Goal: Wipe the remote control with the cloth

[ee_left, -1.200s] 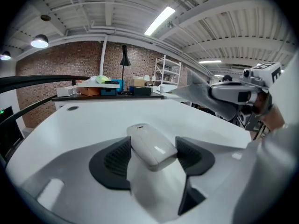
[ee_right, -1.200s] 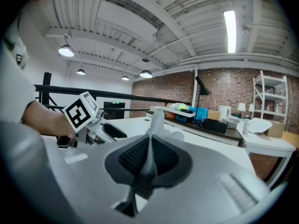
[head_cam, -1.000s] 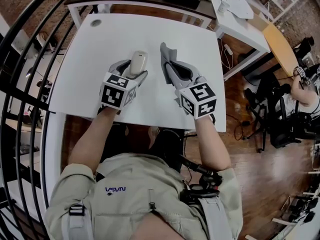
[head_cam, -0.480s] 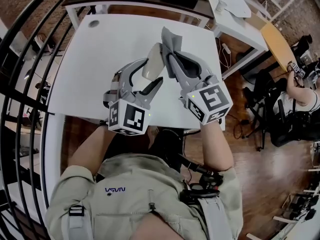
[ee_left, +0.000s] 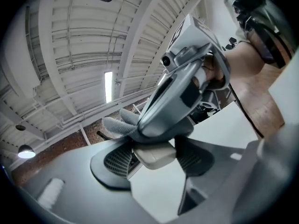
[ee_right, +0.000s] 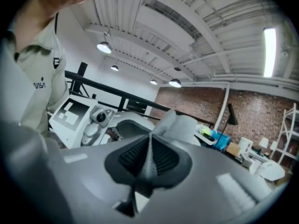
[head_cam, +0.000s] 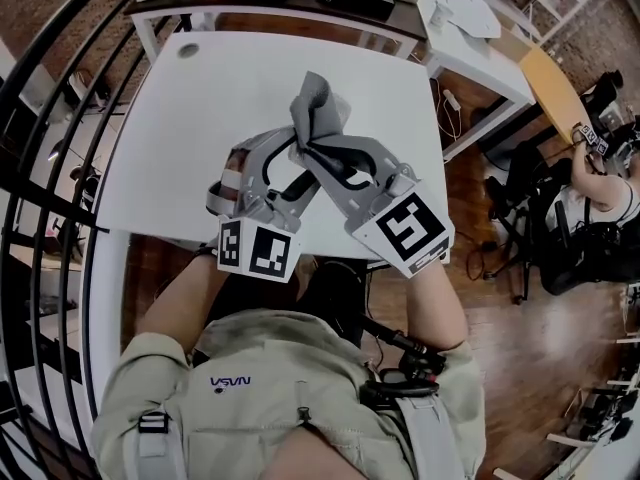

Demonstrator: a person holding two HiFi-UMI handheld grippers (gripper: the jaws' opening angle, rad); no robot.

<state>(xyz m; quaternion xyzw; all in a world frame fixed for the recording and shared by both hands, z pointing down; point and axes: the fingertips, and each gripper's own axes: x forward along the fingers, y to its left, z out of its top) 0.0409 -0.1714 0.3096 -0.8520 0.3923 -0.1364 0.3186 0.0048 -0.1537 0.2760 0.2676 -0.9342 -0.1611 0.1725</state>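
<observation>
Change: a second ago the remote control (ee_left: 155, 154) lies on the tabletop (head_cam: 190, 128) near its near edge, with the cloth (head_cam: 318, 108) held up beside it. Now both are lifted clear of the tabletop and brought together over its middle.
Left gripper (ee_left: 155, 159): rolled over since then, jaws wide and clamped across the remote control's width, one pad on each long side.
Right gripper (ee_right: 149, 160): jaws pinched together on a fold of the cloth, with the loose end bunched past the tips.
Remote control: in the air, in the left gripper. In the head view the cloth hides it. In the left gripper view its pale end shows under the cloth and the right gripper.
Cloth: draped over the top of the remote control and touching it.
Meaning for task: pick-up looks done and contact is made. Wiping strokes seem about to start or only just begun.
Containers: none shows on the tabletop. The desk (head_cam: 280, 6) beyond the far edge carries small items, too small to tell.
</observation>
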